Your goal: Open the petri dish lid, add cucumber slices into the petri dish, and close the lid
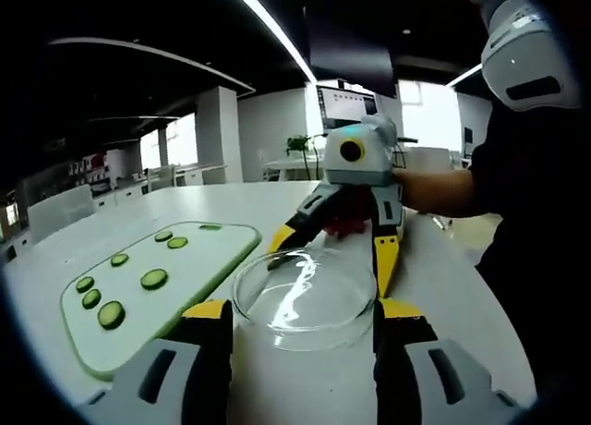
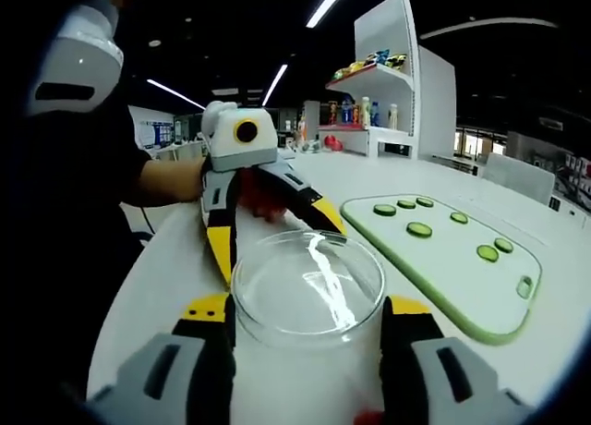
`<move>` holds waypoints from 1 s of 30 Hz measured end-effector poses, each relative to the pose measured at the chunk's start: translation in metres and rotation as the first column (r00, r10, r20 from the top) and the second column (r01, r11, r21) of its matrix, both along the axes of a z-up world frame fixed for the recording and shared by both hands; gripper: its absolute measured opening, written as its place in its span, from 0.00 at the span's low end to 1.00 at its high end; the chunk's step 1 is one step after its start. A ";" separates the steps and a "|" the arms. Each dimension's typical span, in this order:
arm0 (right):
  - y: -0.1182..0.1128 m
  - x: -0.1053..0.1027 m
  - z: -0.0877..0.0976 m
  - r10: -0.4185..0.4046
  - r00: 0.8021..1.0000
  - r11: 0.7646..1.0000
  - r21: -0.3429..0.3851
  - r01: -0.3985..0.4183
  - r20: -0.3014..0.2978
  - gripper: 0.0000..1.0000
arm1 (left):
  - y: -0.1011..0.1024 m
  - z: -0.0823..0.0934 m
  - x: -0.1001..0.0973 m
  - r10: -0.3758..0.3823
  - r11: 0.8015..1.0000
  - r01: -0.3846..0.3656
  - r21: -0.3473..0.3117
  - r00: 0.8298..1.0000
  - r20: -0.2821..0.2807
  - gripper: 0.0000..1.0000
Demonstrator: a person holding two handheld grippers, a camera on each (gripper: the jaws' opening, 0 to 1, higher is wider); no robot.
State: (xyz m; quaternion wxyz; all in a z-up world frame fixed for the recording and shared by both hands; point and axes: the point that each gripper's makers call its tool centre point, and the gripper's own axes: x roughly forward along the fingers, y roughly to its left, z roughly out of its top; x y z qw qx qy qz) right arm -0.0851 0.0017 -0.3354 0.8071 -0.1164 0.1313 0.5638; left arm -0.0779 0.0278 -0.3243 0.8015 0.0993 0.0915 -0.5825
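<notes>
- White table [image 1: 277,199] in an open office; shelf with coloured items [image 2: 369,65] behind.
- Petri dish [image 1: 305,298] on the table, between both tongs.
- Left gripper [image 1: 305,319]: jaws spread, flanking the dish; contact cannot be told.
- Right gripper [image 2: 305,319]: jaws spread either side of the dish from the opposite side.
- Cucumber slices [image 1: 153,278] lie on the green-rimmed cutting board [image 1: 212,259], left of the left gripper.

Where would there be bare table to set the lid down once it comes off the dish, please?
Bare table lies beyond the far end of the cutting board, and another strip runs along the board's far long edge. It is crowded around the petri dish, where the left gripper and right gripper flank it from opposite sides. The board holds cucumber slices.
</notes>
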 end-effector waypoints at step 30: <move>-0.002 0.005 0.009 -0.002 1.000 1.000 0.031 0.002 -0.008 0.60 | -0.004 0.008 0.002 -0.003 0.999 0.004 -0.032 1.000 0.003 0.63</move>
